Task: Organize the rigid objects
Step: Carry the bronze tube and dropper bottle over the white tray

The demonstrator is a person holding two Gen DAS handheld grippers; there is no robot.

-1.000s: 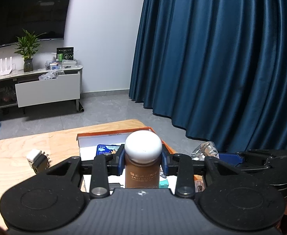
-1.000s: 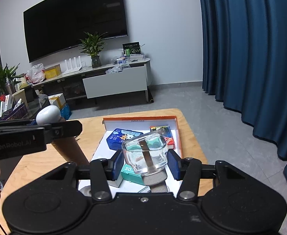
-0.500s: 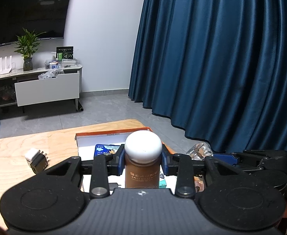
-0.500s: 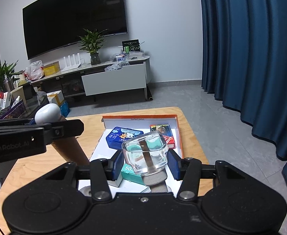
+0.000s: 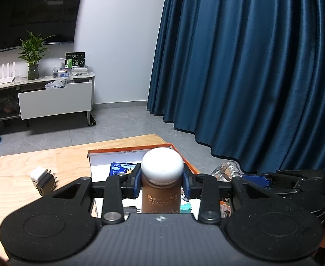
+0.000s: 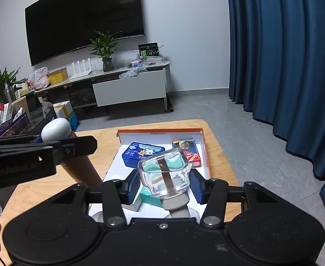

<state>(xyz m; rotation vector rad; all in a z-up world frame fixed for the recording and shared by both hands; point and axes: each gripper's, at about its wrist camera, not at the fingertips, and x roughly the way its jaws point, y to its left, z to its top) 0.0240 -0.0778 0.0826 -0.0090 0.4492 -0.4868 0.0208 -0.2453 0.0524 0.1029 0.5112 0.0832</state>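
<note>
My left gripper (image 5: 161,182) is shut on a brown bottle with a round white cap (image 5: 161,186), held upright above the table. It also shows in the right wrist view (image 6: 58,130). My right gripper (image 6: 164,182) is shut on a clear glass bottle with a grey screw cap (image 6: 165,175), bottom pointing away, over the white tray with an orange rim (image 6: 203,146). The glass bottle shows in the left wrist view (image 5: 225,171). In the tray lie a blue tin (image 6: 141,154), a red card box (image 6: 188,151) and a teal box (image 6: 149,196).
A white and dark plug adapter (image 5: 43,178) lies on the wooden table (image 5: 40,161) left of the tray. Blue curtains hang at the right. A TV stand with a plant stands at the far wall.
Both grippers have risen slightly with their bottles; the right one has edged a little away from the tray. Grips unchanged.
</note>
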